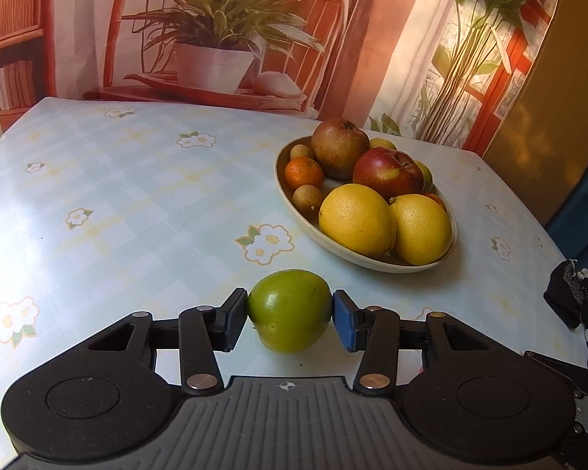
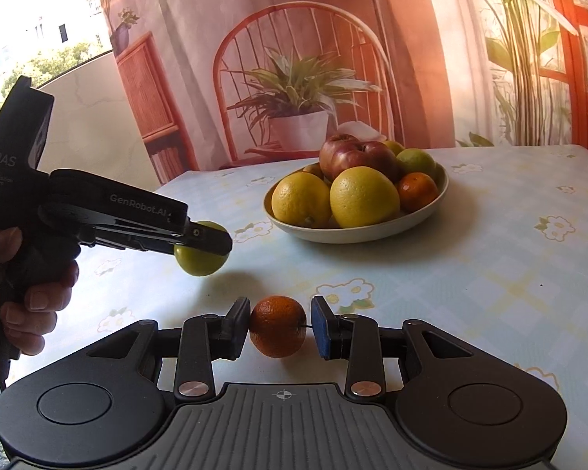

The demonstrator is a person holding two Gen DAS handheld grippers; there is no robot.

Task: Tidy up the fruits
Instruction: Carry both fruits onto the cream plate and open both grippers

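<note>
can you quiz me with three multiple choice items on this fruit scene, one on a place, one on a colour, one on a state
1. Where does the bowl stand?
A. on the flowered tablecloth
B. on a chair seat
C. on the floor

2. What colour is the fruit in the left gripper?
A. red
B. green
C. purple

3. What state is the right gripper in?
A. open and empty
B. lying on the table
C. holding a small orange citrus between its fingers

Answers:
1 A, the bowl of apples and large yellow citrus sits on the tablecloth.
2 B, the green fruit is pinched between both pads, above the table.
3 C, the orange citrus hangs between the pads, though the blue pad shows a slight gap.
</note>
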